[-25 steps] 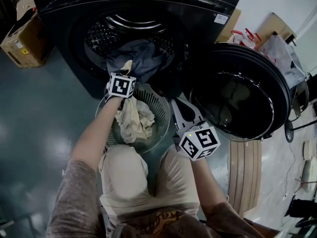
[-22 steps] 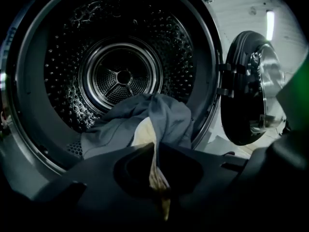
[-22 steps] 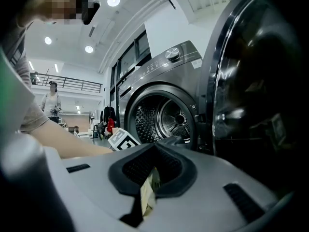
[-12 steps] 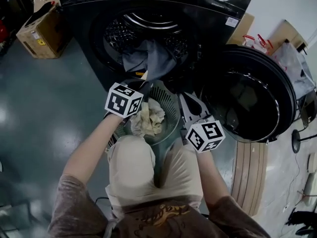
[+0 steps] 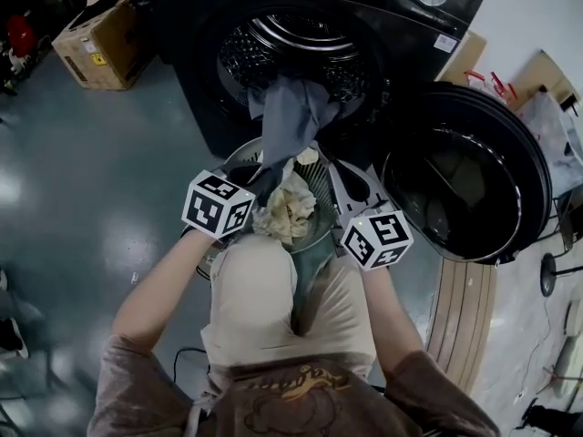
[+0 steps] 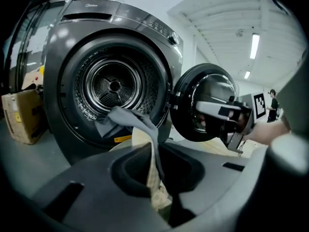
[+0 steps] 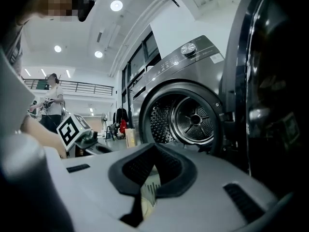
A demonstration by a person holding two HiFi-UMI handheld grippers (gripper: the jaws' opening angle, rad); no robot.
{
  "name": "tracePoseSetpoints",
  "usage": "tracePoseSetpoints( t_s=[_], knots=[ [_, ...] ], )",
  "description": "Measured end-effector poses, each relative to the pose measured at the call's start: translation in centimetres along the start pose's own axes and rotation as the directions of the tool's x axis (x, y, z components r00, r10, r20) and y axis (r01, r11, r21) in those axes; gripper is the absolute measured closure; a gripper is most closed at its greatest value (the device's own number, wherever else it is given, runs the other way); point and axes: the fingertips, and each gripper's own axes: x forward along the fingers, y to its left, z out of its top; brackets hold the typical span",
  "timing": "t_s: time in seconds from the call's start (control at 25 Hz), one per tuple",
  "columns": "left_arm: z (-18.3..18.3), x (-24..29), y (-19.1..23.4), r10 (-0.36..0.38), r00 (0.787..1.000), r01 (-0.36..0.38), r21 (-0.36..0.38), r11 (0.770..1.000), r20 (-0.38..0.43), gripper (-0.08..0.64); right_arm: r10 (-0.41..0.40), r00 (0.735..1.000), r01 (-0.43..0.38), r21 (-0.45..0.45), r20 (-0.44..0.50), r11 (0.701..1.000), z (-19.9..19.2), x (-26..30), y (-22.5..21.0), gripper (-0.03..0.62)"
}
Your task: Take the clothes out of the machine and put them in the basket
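On the glossy floor (image 5: pixel 100 171) before the machine (image 5: pixel 291 48), the left claw (image 5: pixel 262 178) is seen clamped on a grey garment (image 5: pixel 290 116) half drawn from the drum. A pale cloth (image 5: pixel 287 209) is already lodged in the basket (image 5: pixel 321 182). The right claw (image 5: pixel 351 189) is held closed and empty beside the open door (image 5: pixel 465 176).

The glossy dark grey-green floor (image 5: pixel 82 180) carries a black front-loading washing machine (image 5: pixel 383 7). Just before the machine stands a round grey slotted plastic basket (image 5: pixel 321 182). A brown cardboard box (image 5: pixel 96 48) sits left of the machine, and pale wooden boards (image 5: pixel 465 317) lie to its right.
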Motion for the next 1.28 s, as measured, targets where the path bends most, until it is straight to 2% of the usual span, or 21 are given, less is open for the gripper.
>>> tracePoseSetpoints(
  t_s=[0.12, 0.16, 0.4, 0.72, 1.0, 1.28],
  knots=[
    [-0.2, 0.3, 1.1, 0.030, 1.000, -0.030, 0.005, 1.000, -0.006, 0.315, 0.004, 1.000, -0.004, 0.000, 0.000, 1.000, -0.1, 0.1, 0.4, 0.594],
    [-0.1, 0.6, 1.4, 0.033, 0.999, -0.033, -0.001, 0.999, -0.002, 0.301, 0.002, 1.000, -0.002, 0.001, 0.000, 1.000, -0.1, 0.0, 0.4, 0.595],
    [2.6, 3.2, 3.5, 0.060, 0.997, -0.061, 0.013, 0.998, 0.047, 0.288, -0.034, 0.999, 0.034, -0.001, 0.001, 0.999, 0.2, -0.5, -0.4, 0.595],
    [5.4, 10.7, 8.4, 0.107, 0.990, -0.111, 0.048, 0.993, 0.088, 0.246, -0.068, 0.998, 0.068, 0.010, -0.010, 0.998, -0.2, -1.3, -0.9, 0.595],
    [7.3, 16.7, 12.2, 0.159, 0.985, -0.164, 0.081, 0.983, 0.062, 0.155, -0.091, 0.996, 0.091, 0.013, -0.018, 0.996, -0.2, -1.5, -1.4, 0.595],
    [5.4, 20.7, 15.7, 0.233, 0.972, -0.231, 0.065, 0.971, -0.011, 0.135, -0.115, 0.993, 0.115, 0.007, -0.033, 0.993, -0.5, -2.1, -2.1, 0.595]
  ],
)
